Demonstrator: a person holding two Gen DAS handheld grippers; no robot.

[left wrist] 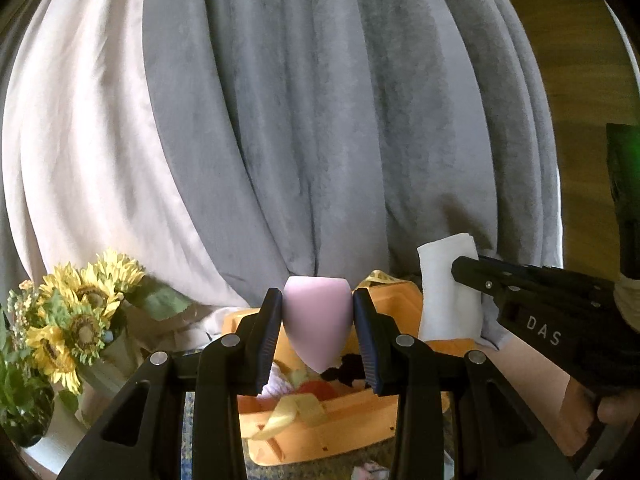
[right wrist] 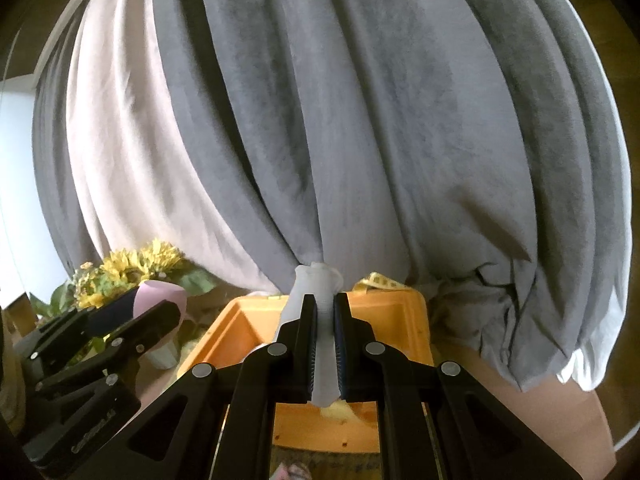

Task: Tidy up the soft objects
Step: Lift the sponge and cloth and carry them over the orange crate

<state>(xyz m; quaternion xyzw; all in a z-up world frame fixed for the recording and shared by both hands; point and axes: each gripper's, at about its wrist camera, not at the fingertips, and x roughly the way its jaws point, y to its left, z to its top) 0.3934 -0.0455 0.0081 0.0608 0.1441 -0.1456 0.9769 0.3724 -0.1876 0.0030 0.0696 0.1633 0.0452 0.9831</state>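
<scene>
**Both grippers loaded above the orange bin**

The left gripper (left wrist: 318, 320) has its jaws pinching one pink teardrop sponge (left wrist: 318, 312), blunt end up, tip hanging below the pads. The right gripper (right wrist: 326, 344) has its jaws pressed nearly together on one folded white cloth (right wrist: 320, 320), which sticks out above and below them. One orange bin (right wrist: 400, 304) sits just below and ahead of both sets of jaws, already holding a jumble of small soft items too mixed to count.

The step in hand looks like carrying these two pieces to their place. To do it well, keep each grip steady without crushing the sponge, keep the two grippers apart so they do not knock, and lower each piece well inside the bin wall before letting go.

One bunch of sunflowers (left wrist: 80, 312) stands left of the left jaws; grey curtains (left wrist: 320, 120) hang beyond.
</scene>
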